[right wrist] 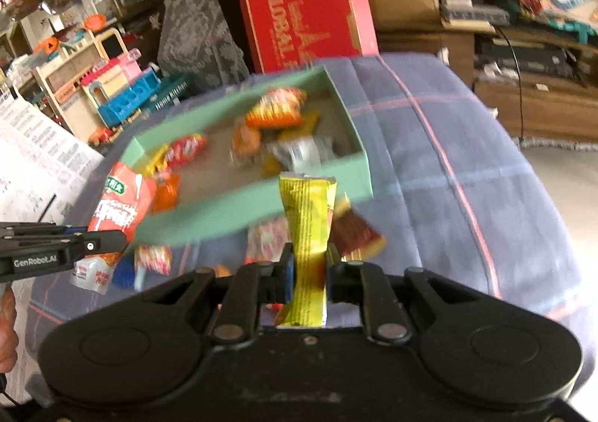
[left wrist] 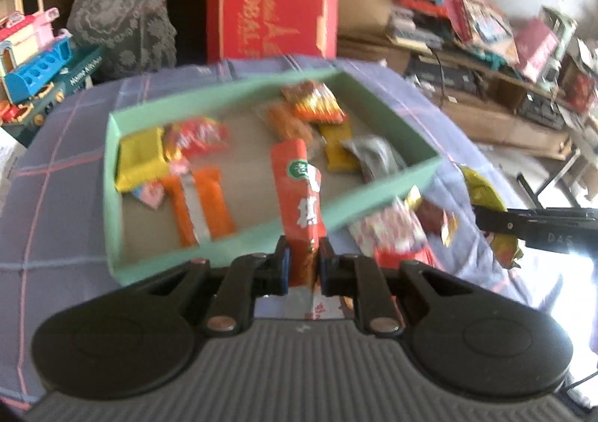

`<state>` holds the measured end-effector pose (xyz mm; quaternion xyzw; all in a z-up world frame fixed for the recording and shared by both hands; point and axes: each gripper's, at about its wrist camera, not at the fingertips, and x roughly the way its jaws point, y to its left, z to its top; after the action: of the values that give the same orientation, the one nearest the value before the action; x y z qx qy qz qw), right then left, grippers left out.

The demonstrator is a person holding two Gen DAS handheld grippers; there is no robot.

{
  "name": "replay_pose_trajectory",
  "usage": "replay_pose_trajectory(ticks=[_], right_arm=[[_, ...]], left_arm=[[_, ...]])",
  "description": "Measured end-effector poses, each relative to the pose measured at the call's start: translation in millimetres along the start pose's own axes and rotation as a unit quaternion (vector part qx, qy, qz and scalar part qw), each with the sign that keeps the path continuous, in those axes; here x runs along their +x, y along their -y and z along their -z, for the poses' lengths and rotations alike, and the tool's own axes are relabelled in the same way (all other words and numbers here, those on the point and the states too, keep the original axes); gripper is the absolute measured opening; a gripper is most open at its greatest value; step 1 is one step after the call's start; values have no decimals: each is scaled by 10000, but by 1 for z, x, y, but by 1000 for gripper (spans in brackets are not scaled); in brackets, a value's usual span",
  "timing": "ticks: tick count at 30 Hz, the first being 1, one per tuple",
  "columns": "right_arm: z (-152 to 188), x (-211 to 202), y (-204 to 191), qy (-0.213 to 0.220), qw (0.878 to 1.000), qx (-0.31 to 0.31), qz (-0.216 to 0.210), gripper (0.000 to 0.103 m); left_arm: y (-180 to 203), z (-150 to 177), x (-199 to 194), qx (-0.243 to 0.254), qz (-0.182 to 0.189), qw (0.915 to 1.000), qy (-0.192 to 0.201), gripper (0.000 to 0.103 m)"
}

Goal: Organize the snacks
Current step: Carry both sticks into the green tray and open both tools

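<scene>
Left tool (left wrist: 303, 265): closed tight on an orange snack packet (left wrist: 299, 194); the packet stands up between the pads, in front of the near wall of the green box (left wrist: 112, 175).
Green box: lies on a blue checked cloth (left wrist: 67, 168); inside it are a yellow packet (left wrist: 140, 158), a red packet (left wrist: 203, 136), an orange bar (left wrist: 202, 205) and more wrappers at the far end, all blurred.
Loose snacks: a white and red packet (left wrist: 392, 235) and a dark red one (right wrist: 355, 231) lie on the cloth just beside the near wall of the box.
Right tool (right wrist: 308, 268): closed tight on a yellow snack packet (right wrist: 308, 220); the packet points up toward the near wall of the box.
Behind: a red carton (right wrist: 306, 7) stands past the box.
</scene>
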<state>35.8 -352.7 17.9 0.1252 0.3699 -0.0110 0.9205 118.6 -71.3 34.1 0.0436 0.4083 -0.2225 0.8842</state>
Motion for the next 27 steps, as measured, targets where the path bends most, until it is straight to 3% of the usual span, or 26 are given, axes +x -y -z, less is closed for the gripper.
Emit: replay_pose_trajectory(ticks=[6,13,20,27], right_arm=[[-56,11,-7,279,9995,-76,-101,15],[-113,51,-8,288,9995,-56,-67,15],[-150,109,-5,97,9999,-59,-34,15],[-161,162,-7,-133,9998,-159,25,16]], left_arm=[[-18,-53,11,-338,-91,9992,198,14],[-28,-106,63,-597,-253,9979,36,15],[-43,-124,115,-896,-337,9951,-228,15],[-55,-127,155,-1001,-413,9930,-471,15]])
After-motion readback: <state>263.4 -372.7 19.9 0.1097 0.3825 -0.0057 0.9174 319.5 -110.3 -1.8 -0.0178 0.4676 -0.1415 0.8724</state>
